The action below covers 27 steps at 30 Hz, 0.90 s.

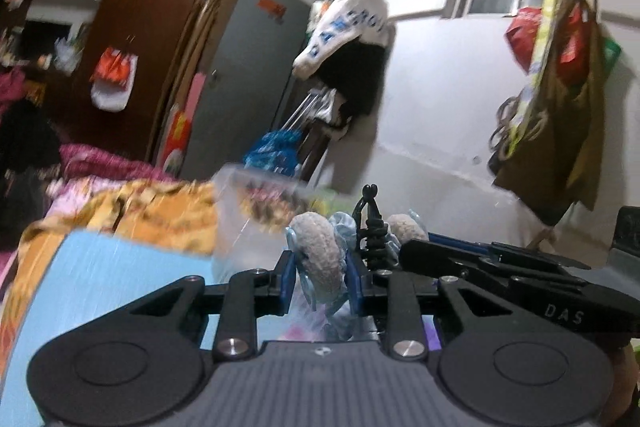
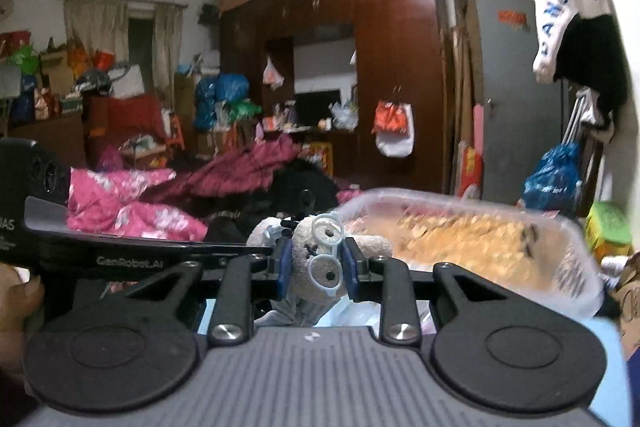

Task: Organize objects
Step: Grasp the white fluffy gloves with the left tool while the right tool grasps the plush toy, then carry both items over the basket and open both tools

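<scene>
A small grey plush toy with light-blue glasses (image 2: 320, 261) is held between both grippers. My right gripper (image 2: 316, 265) is shut on its head, face toward the camera. My left gripper (image 1: 320, 269) is shut on a plush limb of the same toy (image 1: 318, 257), with pale blue fabric around it. The right gripper (image 1: 500, 263) reaches in from the right in the left wrist view; the left gripper (image 2: 132, 253) reaches in from the left in the right wrist view. A clear plastic container (image 2: 472, 247) stands just right of the toy and shows blurred in the left wrist view (image 1: 256, 215).
A light blue surface (image 1: 100, 287) lies under the grippers. An orange patterned cloth (image 1: 152, 215) and pink bedding (image 2: 132, 203) spread behind. A dark wardrobe (image 2: 392, 67), a grey door (image 2: 508, 87) and hanging bags (image 1: 560, 99) on the wall surround the area.
</scene>
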### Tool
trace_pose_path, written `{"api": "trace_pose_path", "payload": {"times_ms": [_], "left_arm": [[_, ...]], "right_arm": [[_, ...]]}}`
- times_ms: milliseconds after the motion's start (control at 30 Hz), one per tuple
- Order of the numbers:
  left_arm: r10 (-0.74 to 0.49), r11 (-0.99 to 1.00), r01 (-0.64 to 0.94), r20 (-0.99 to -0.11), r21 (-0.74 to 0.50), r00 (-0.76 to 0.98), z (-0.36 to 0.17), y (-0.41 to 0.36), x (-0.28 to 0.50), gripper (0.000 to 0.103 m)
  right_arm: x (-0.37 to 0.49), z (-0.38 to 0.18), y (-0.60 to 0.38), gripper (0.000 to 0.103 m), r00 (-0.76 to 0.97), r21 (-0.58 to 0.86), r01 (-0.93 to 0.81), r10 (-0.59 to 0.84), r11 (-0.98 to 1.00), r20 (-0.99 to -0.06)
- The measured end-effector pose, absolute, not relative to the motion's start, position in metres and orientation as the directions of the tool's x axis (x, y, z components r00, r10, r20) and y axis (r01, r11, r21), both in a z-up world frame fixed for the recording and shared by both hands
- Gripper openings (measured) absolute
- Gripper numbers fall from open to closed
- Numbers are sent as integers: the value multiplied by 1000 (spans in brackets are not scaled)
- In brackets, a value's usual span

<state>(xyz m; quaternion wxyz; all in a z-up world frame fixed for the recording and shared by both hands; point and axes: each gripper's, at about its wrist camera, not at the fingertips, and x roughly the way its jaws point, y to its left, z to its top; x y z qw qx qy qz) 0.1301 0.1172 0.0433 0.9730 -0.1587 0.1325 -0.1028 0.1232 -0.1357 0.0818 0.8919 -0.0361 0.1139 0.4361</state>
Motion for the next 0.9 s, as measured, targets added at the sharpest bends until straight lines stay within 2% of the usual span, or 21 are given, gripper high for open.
{"api": "trace_pose_path", "payload": {"times_ms": [200, 300, 467, 700, 900], "left_arm": [[-224, 951, 173, -186, -257, 957, 91, 92, 182, 31], [-214, 960, 169, -196, -224, 957, 96, 86, 212, 31], [-210, 964, 163, -224, -211, 952, 84, 89, 249, 31], [-184, 974, 123, -342, -192, 922, 57, 83, 292, 31], [-193, 973, 129, -367, -193, 910, 47, 81, 294, 31]], "right_arm": [[165, 117, -135, 29, 659, 6, -743, 733, 669, -169], [198, 120, -126, 29, 678, 19, -722, 714, 691, -177], [236, 108, -112, 29, 697, 30, -696, 685, 718, -213], [267, 72, -111, 29, 691, 91, -665, 656, 742, -304], [271, 62, -125, 29, 674, 138, -660, 663, 738, -325]]}}
